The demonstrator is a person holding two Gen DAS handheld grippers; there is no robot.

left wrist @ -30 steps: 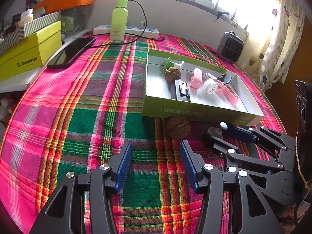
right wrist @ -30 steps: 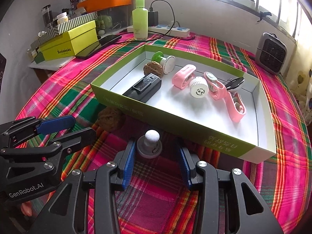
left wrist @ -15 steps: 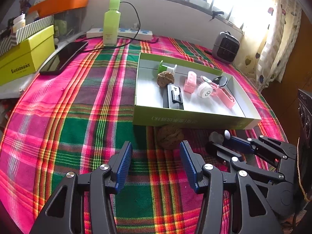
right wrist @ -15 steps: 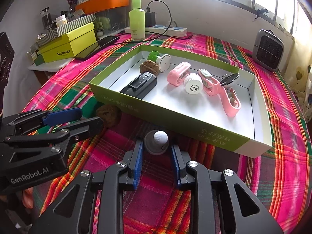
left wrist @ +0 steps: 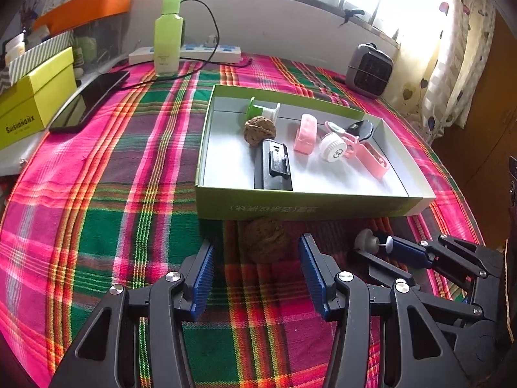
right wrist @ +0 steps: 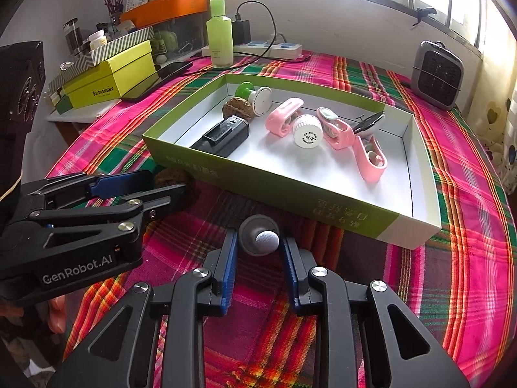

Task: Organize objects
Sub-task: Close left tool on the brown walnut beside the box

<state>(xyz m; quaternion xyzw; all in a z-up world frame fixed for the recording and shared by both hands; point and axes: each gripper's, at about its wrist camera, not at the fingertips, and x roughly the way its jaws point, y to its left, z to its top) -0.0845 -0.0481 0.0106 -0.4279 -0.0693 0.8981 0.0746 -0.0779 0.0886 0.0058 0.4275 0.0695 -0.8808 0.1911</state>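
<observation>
- Left wrist view: my left hand-held gripper (left wrist: pixel 255 268) hangs with its jaws apart over the plaid table, holding nothing. A loose walnut (left wrist: pixel 266 241) lies on the cloth just ahead of the blue pads, in the gap but touching neither, close against the near wall of the green box (left wrist: pixel 307 207). I judge it is the next pick: ease forward, close on it, then lift it over that wall.
- Right wrist view: my right hand-held gripper (right wrist: pixel 258 252) has just been closing, and its pads now clamp the small grey knob (right wrist: pixel 260 239) near the table's front edge, just short of the box's near wall (right wrist: pixel 290 194). The step in hand is this grasp; next I would raise the knob clear of the wall and set it among the items already inside.
</observation>
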